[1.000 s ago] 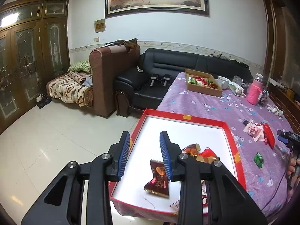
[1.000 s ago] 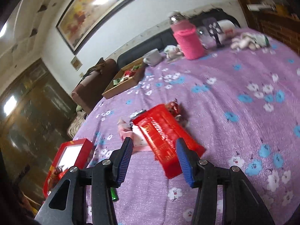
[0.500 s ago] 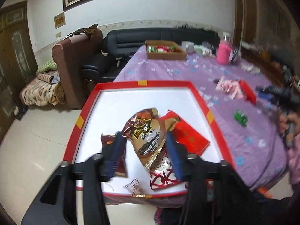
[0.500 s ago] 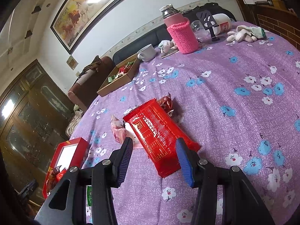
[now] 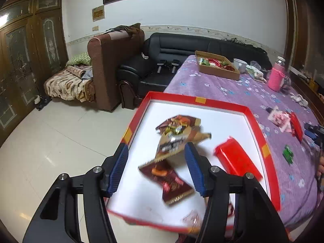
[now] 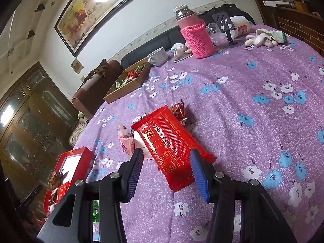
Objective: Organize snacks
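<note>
My left gripper [image 5: 156, 168] is open above the red-rimmed white tray [image 5: 199, 100]. In the tray lie a brown-gold snack bag [image 5: 176, 135], a dark red packet [image 5: 168, 179] between my fingers, and a red packet [image 5: 237, 159] to the right. My right gripper [image 6: 166, 172] is open with its fingers either side of the near end of a large red snack packet [image 6: 170, 139] on the purple floral tablecloth. A pink packet [image 6: 126, 139] and a small red candy [image 6: 179, 110] lie beside it. The tray also shows in the right wrist view [image 6: 81, 154].
A brown cardboard box of snacks [image 6: 125, 85], a white cup [image 6: 159, 56], a pink-sleeved flask [image 6: 195, 36], a phone stand [image 6: 226, 28] and white gloves [image 6: 263, 38] stand at the far end. A green candy [image 5: 288, 154] lies right of the tray. Sofas and floor lie left of the table.
My left gripper has opened wider and pulled back up; the brown-gold bag now lies in the tray, blurred. My right gripper has moved slightly closer over the large red packet.
</note>
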`<state>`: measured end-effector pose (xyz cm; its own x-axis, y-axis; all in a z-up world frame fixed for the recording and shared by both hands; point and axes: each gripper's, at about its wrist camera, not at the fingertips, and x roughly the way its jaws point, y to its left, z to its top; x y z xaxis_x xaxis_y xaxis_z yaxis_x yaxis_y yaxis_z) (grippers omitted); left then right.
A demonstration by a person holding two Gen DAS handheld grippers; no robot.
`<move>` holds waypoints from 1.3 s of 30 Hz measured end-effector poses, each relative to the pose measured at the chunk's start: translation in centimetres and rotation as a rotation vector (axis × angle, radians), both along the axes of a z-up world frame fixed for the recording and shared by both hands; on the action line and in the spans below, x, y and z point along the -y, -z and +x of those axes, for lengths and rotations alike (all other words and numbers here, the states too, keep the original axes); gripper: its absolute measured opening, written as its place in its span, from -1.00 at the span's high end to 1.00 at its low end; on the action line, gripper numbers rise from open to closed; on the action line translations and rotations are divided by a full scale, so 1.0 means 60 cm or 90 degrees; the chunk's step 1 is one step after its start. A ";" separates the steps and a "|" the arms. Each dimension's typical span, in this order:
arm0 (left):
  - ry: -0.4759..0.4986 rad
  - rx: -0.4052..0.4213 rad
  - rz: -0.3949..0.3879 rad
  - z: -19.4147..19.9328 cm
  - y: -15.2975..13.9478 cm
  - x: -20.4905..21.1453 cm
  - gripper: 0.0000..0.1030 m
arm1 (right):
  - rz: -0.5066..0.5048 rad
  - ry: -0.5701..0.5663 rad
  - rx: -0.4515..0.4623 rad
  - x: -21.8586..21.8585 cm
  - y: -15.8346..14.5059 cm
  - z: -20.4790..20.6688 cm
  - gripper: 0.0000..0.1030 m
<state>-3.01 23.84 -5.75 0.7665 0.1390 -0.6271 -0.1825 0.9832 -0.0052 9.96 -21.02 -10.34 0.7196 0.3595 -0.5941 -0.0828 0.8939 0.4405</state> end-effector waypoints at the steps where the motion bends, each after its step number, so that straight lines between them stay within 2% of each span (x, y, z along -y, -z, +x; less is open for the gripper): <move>1: 0.011 -0.001 -0.005 -0.011 0.000 -0.003 -0.10 | 0.000 -0.001 0.000 0.000 0.000 0.000 0.01; 6: 0.039 0.009 0.010 -0.036 -0.011 -0.003 -0.11 | 0.000 -0.027 0.006 -0.013 -0.005 -0.004 0.01; 10: 0.056 0.017 0.038 -0.044 -0.020 0.007 -0.11 | 0.012 -0.114 0.010 -0.069 -0.026 -0.016 0.02; 16: 0.062 0.024 0.035 -0.049 -0.017 0.001 -0.11 | -0.035 -0.318 0.029 -0.269 -0.072 -0.050 0.02; 20: 0.061 0.015 0.029 -0.065 -0.007 -0.016 -0.11 | -0.091 -0.435 -0.009 -0.410 -0.058 -0.074 0.03; 23: 0.044 0.008 0.022 -0.074 0.002 -0.035 -0.11 | -0.073 -0.518 -0.047 -0.487 -0.043 -0.097 0.03; 26: 0.028 0.009 0.001 -0.082 0.008 -0.054 -0.11 | -0.054 -0.569 -0.101 -0.551 -0.031 -0.111 0.06; 29: 0.019 0.015 -0.015 -0.088 0.011 -0.070 -0.11 | -0.074 -0.581 -0.144 -0.594 -0.011 -0.118 0.14; 31: 0.018 0.018 -0.018 -0.091 0.013 -0.075 -0.11 | -0.124 -0.565 -0.170 -0.616 0.009 -0.116 0.26; 33: 0.018 0.020 -0.023 -0.094 0.015 -0.082 -0.11 | -0.166 -0.531 -0.207 -0.632 0.032 -0.107 0.30; 34: 0.018 0.020 -0.025 -0.094 0.016 -0.084 -0.11 | -0.172 -0.517 -0.192 -0.635 0.030 -0.107 0.41; 37: 0.020 0.019 -0.028 -0.092 0.019 -0.086 -0.11 | -0.228 -0.508 -0.168 -0.656 0.025 -0.116 0.40; 39: 0.019 0.019 -0.033 -0.090 0.020 -0.086 -0.11 | -0.297 -0.522 -0.128 -0.678 0.023 -0.133 0.40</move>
